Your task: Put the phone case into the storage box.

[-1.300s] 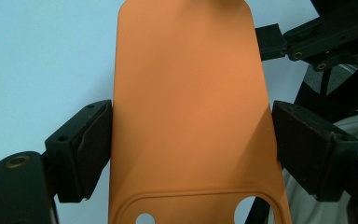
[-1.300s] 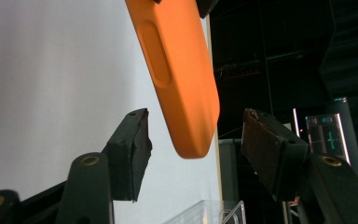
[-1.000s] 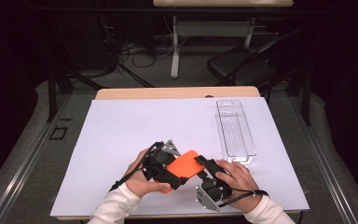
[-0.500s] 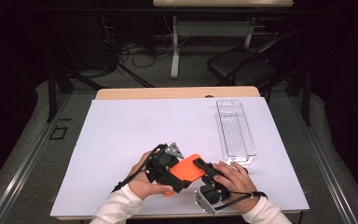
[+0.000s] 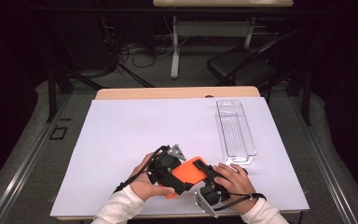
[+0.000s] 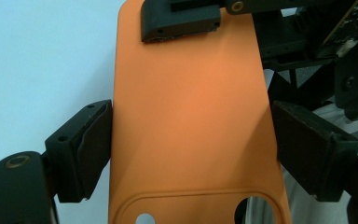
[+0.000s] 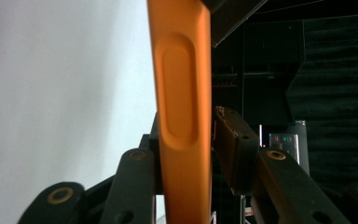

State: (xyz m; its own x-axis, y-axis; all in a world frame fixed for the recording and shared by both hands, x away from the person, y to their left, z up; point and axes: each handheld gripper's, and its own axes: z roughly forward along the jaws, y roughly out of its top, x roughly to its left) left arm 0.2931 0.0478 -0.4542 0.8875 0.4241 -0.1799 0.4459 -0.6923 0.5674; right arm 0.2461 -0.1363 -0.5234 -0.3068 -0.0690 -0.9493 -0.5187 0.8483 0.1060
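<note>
Orange phone case [image 6: 191,126] — left tool [image 6: 191,149] clamping its sides

A lab or recording studio, by the look of it — black curtained walls, a tangle of loose black cables [image 5: 135,58] on the grey floor at upper left, a black chair [image 5: 242,70] upper right, and a white-covered wooden table [image 5: 130,130] in the middle.

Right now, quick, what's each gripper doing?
Left gripper: shut on the orange case, pads against its two long edges.
Right gripper: jaws have just been closing around the case's end; one pad touches, the other shows a small gap.
</note>
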